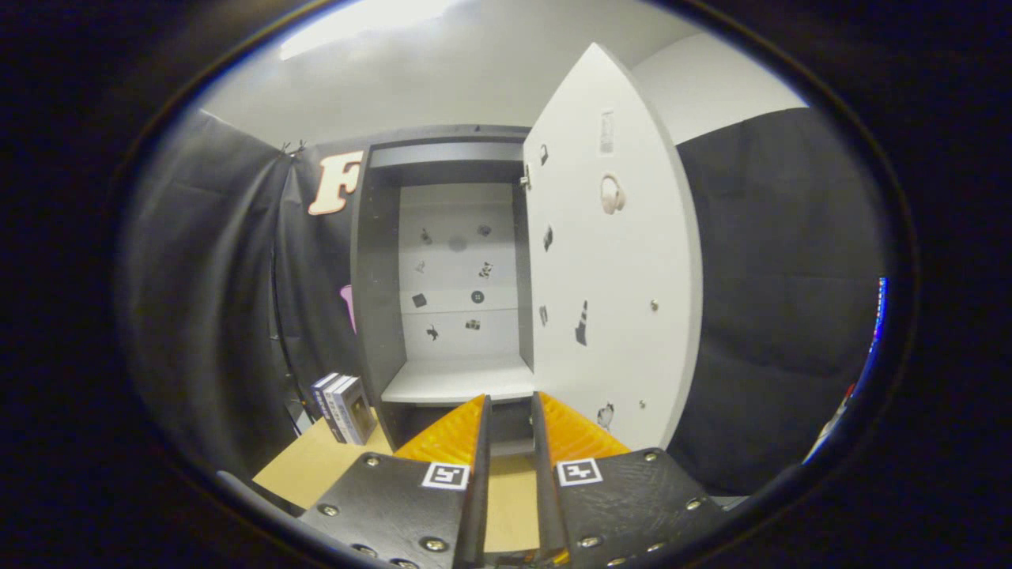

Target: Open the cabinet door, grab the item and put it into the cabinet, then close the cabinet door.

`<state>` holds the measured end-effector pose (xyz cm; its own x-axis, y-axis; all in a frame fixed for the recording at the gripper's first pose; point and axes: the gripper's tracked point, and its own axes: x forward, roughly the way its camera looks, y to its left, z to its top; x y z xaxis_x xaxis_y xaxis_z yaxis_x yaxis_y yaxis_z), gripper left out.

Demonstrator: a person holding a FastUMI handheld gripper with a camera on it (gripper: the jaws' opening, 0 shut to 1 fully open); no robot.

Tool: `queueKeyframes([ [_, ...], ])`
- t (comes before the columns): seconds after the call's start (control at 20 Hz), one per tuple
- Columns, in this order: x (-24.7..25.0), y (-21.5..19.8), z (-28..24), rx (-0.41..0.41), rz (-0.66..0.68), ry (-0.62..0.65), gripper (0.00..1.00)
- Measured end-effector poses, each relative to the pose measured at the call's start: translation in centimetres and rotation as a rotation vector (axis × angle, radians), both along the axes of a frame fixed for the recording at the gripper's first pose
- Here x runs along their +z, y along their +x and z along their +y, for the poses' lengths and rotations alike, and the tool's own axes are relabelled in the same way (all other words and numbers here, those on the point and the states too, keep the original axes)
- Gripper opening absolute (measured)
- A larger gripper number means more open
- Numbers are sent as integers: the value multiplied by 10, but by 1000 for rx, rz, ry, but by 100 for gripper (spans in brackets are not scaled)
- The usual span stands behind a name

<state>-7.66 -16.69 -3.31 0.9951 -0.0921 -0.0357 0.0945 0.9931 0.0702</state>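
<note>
Fingers (510, 411) stand a narrow gap apart, nothing between them, tips just short of the cabinet (443, 276) shelf (457, 379). Through the gap: bare wooden surface (316, 466) and the cabinet's dark lower front (partly hidden by the fingers). Cabinet door (613, 269) stands swung wide on the cabinet's right, white inner face toward us with small stickers and a knob; its bottom edge is cut off by the right finger. Cabinet interior is open, with a white back panel carrying small dark stickers too small to make out. Item: boxes (344, 407) standing upright on the surface just left of the cabinet, pale sides with darker faces; can't tell how many.
</note>
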Motion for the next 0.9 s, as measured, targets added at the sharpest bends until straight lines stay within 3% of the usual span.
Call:
queueKeyframes([
  [0.05, -8, 4, 10, 14, 12, 5, 26],
  [0.15, -23, 5, 26, 23, 36, 12, 45],
  [0.3, -57, 16, 47, 46, 86, 14, 57],
  [0.55, -126, 37, 76, 76, 182, 29, 67],
  [0.6, -147, 42, 80, 80, 212, 37, 77],
  [0.9, -256, 62, 106, 123, 356, 63, 79],
])
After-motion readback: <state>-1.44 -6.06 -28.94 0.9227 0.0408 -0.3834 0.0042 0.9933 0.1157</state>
